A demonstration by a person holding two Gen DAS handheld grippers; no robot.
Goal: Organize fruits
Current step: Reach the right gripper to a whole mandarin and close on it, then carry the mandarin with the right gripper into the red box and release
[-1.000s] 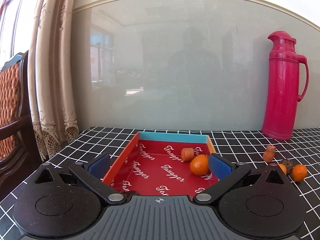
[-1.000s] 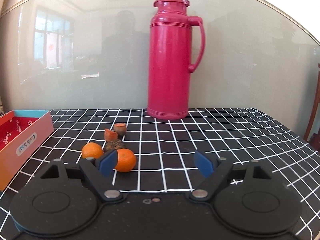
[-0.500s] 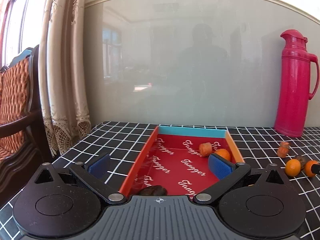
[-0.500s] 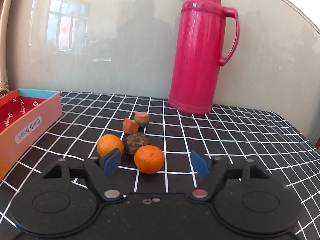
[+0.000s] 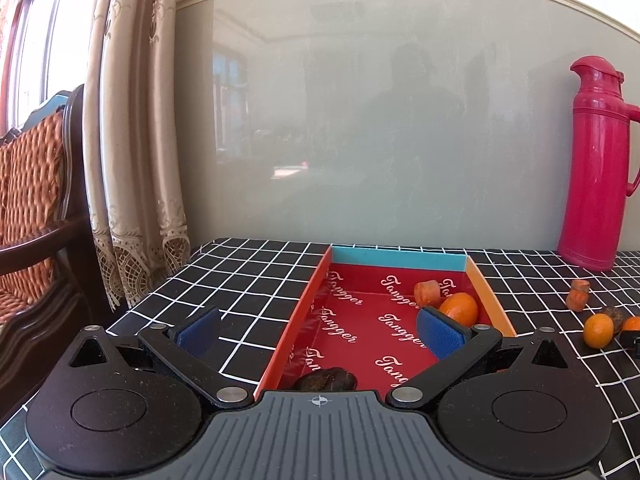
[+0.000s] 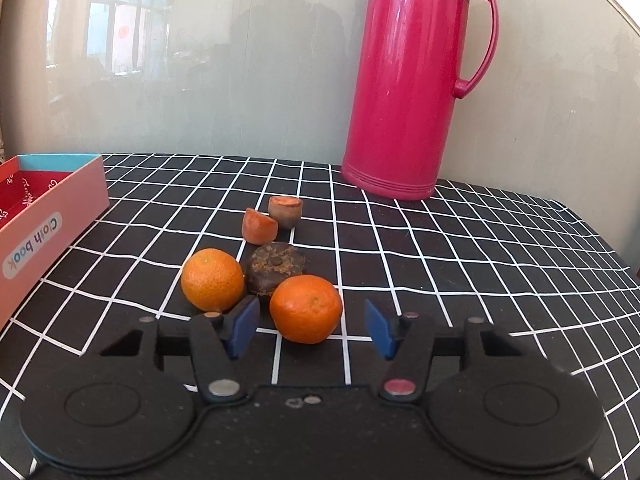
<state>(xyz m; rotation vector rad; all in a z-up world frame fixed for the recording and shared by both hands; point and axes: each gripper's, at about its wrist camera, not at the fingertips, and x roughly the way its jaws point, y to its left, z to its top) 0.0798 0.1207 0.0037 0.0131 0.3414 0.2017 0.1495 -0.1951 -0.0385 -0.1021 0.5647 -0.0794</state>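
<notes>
Pointing my right gripper [image 6: 312, 330] a bit down at the table, I have been closing its jaws around an orange [image 6: 306, 308] (not touching yet). My left gripper [image 5: 320, 330] hangs wide open over the red box [image 5: 490, 304], holding nothing.

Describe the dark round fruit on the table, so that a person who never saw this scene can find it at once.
Find the tall pink thermos on the black checked tablecloth. In front of it lies a small cluster of fruit, two oranges nearest the camera. The dark fruit sits just behind and between them: brown, flattened and wrinkled, the only one not orange.
</notes>
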